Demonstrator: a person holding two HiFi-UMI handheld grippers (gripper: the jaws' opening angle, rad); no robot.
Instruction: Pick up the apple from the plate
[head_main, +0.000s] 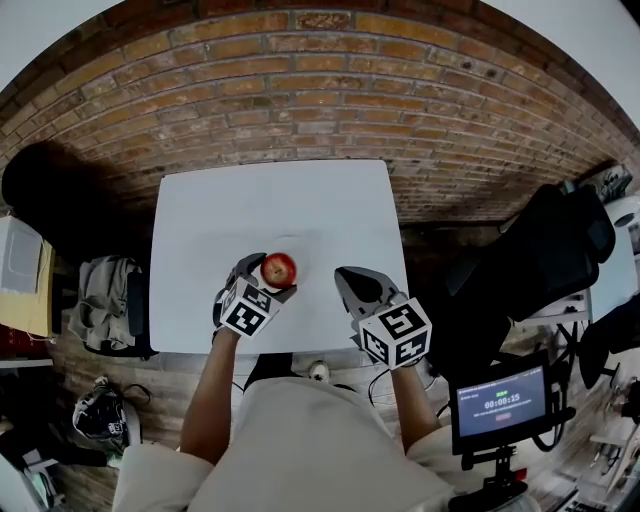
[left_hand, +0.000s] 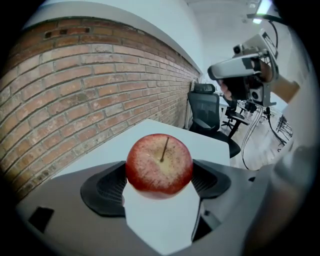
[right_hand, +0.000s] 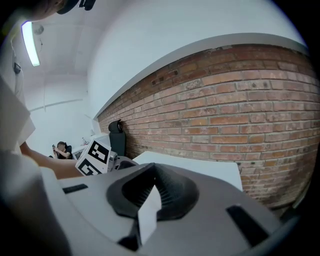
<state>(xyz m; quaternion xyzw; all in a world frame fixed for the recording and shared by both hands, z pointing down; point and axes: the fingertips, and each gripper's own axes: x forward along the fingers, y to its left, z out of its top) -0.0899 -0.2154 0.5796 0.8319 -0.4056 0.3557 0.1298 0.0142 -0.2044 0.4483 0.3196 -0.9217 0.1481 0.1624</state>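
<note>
The left gripper (head_main: 262, 282) clamps the round red apple (left_hand: 159, 163) at six o'clock on the white square surface (head_main: 270, 205). The right gripper (right_hand: 152, 192), at its three o'clock, is pinched together and empty. A steady lift likely comes next.

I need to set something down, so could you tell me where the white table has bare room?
The far half of the white table, toward the brick wall, is bare. The middle of the near edge is crowded: the left hand-held gripper holds the apple, the right hand-held gripper is shut beside it.
</note>
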